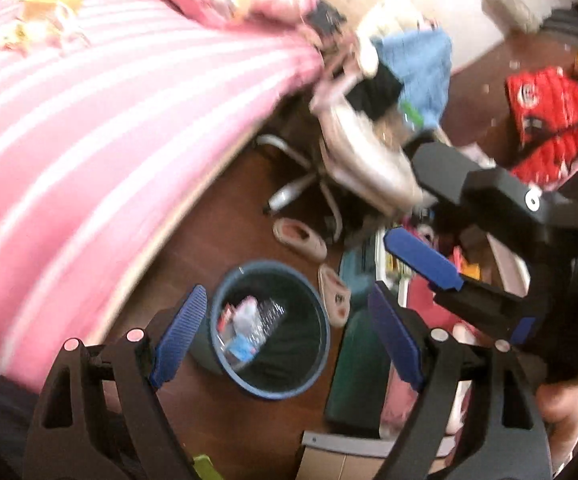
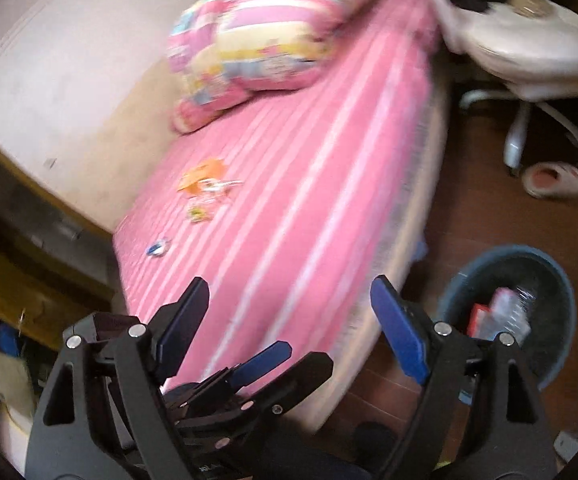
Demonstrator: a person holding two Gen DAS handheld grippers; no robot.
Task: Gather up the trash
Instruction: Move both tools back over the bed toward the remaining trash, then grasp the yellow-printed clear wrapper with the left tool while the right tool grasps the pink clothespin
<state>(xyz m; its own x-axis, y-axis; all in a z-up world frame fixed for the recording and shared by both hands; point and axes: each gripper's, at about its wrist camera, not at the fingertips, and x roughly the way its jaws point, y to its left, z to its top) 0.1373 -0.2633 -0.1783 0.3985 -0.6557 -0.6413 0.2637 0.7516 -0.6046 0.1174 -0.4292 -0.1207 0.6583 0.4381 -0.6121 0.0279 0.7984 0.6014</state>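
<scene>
A blue round trash bin [image 1: 271, 328] stands on the wood floor beside the bed, with a plastic bottle and wrappers inside; it also shows in the right wrist view [image 2: 509, 316]. My left gripper [image 1: 285, 328] is open and empty, held above the bin. My right gripper [image 2: 289, 320] is open and empty over the bed's near edge; in the left wrist view it shows at the right [image 1: 421, 256]. Orange and yellow wrappers [image 2: 205, 180] and a small blue-white scrap [image 2: 159, 247] lie on the pink striped bed [image 2: 309, 160]. The same wrappers show in the left wrist view [image 1: 45, 20].
A colourful pillow [image 2: 265, 36] lies at the bed's head. An office chair [image 1: 365, 156] piled with clothes stands beside the bed. A pair of slippers [image 1: 301, 236] lies on the floor near the bin. A red jacket [image 1: 549, 120] is at the right. A wooden cabinet [image 2: 21, 240] stands left.
</scene>
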